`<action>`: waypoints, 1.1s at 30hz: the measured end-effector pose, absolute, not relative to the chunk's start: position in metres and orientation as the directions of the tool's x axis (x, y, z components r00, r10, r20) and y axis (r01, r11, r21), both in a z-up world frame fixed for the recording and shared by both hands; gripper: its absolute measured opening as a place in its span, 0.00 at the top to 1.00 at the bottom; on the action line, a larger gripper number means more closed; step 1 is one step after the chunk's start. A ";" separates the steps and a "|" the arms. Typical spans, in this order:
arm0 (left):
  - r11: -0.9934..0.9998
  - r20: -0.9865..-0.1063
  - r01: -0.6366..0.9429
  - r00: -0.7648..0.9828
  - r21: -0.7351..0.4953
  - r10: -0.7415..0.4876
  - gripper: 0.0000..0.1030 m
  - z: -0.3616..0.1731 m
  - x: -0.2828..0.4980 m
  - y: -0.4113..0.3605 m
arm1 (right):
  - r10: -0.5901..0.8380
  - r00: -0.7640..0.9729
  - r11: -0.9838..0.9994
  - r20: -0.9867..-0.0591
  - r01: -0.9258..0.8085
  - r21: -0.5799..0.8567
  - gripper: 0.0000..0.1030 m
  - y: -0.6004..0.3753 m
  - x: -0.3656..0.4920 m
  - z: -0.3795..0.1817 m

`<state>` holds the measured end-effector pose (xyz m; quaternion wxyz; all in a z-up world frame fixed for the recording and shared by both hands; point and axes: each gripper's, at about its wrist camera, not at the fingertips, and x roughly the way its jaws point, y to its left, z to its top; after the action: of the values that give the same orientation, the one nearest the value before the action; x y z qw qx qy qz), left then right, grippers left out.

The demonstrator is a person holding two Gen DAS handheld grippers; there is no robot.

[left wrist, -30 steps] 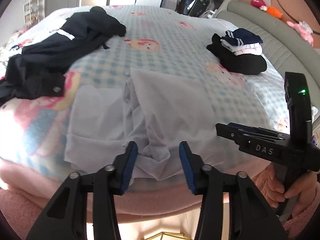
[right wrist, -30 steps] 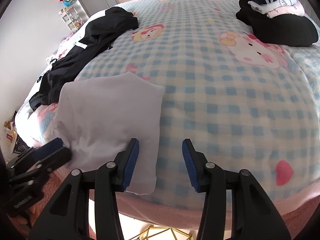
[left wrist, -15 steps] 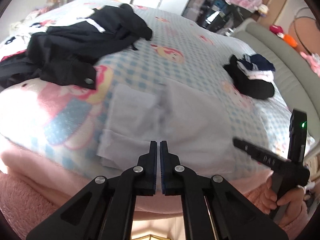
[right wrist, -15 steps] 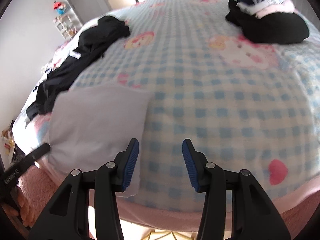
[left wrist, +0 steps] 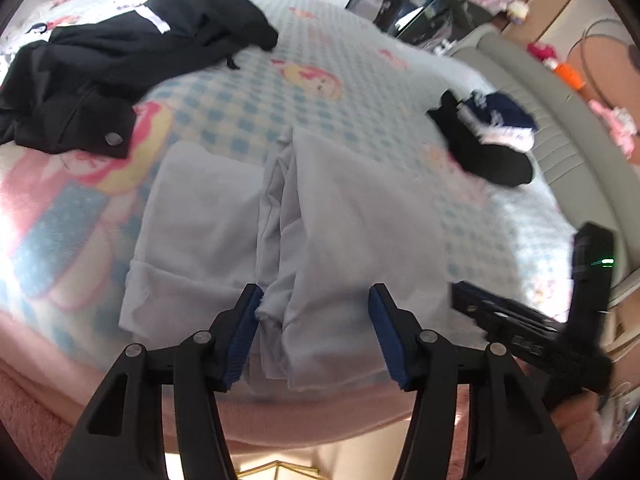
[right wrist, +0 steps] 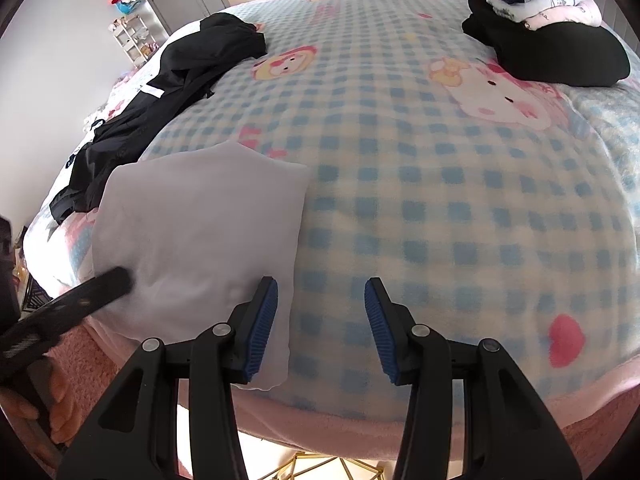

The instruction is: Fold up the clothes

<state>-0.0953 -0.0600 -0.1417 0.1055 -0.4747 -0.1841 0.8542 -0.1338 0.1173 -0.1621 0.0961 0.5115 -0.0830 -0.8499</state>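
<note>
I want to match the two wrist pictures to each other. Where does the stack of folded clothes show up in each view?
Left wrist: the stack of folded clothes lies at the upper right, near the grey padded bed edge.
Right wrist: the stack sits in the top right corner.
Shared landmark: the pale folded garment, centre in the left view, lower left in the right view.
</note>
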 end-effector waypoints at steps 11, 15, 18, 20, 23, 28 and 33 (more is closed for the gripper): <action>-0.910 -0.712 -0.015 -0.617 -0.413 0.334 0.88 -0.103 -0.079 -0.078 | -0.282 -0.473 -0.958 -0.835 0.097 0.269 0.55 0.117 -0.131 -0.149; -0.912 -0.704 0.011 -0.640 -0.409 0.308 0.88 -0.091 -0.079 -0.104 | -0.291 -0.494 -0.956 -0.819 0.117 0.270 0.54 0.112 -0.129 -0.138; -0.899 -0.688 0.010 -0.648 -0.438 0.328 0.88 -0.091 -0.081 -0.120 | -0.301 -0.497 -0.953 -0.814 0.128 0.275 0.54 0.107 -0.132 -0.133; -0.901 -0.699 0.027 -0.642 -0.432 0.316 0.88 -0.094 -0.082 -0.126 | -0.319 -0.493 -0.947 -0.809 0.140 0.288 0.54 0.101 -0.134 -0.129; -0.907 -0.718 0.061 -0.635 -0.416 0.286 0.88 -0.101 -0.083 -0.132 | -0.373 -0.485 -0.928 -0.791 0.188 0.323 0.54 0.086 -0.137 -0.121; -0.875 -0.740 0.115 -0.592 -0.471 0.320 0.88 -0.125 -0.087 -0.148 | -0.362 -0.480 -0.929 -0.799 0.263 0.262 0.54 0.060 -0.137 -0.121; -0.906 -0.817 0.152 -0.509 -0.395 0.271 0.83 -0.142 -0.096 -0.141 | -0.312 -0.414 -0.938 -0.855 0.279 0.207 0.42 0.047 -0.148 -0.161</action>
<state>-0.0957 -0.1410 -0.1418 0.0354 -0.4942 -0.2137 0.8420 -0.1475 0.0466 -0.1610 0.1759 0.5120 -0.0162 -0.8406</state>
